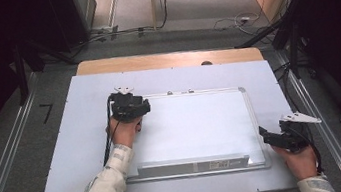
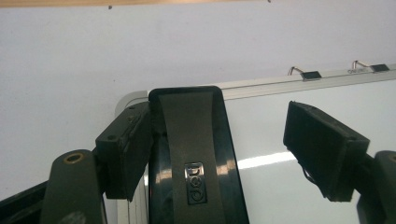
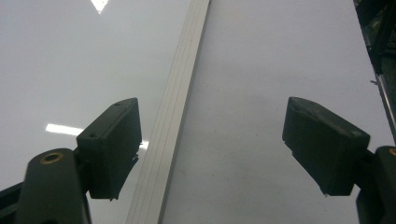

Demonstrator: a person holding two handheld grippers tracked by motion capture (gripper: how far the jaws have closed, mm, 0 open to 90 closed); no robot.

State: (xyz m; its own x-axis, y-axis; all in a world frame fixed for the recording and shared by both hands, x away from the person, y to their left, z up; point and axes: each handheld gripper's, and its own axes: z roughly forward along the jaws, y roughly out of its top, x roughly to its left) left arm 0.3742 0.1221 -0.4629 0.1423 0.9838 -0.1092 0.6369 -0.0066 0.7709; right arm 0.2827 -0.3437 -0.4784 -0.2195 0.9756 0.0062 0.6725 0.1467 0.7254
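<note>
Left gripper jaws spread wide, glossy black eraser between them, touching one pad, sitting on whiteboard's far-left corner. Probably light, stiff, slick; best pinched across its long sides. Right gripper also open, straddling whiteboard's right frame.

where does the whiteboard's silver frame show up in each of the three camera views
High view: the silver frame rings the whiteboard at table centre.
Left gripper view: its top edge and corner run across the middle, behind a black object.
Right gripper view: one edge runs bottom to top between the jaws.
Shared landmark: the whiteboard's glossy surface.
</note>
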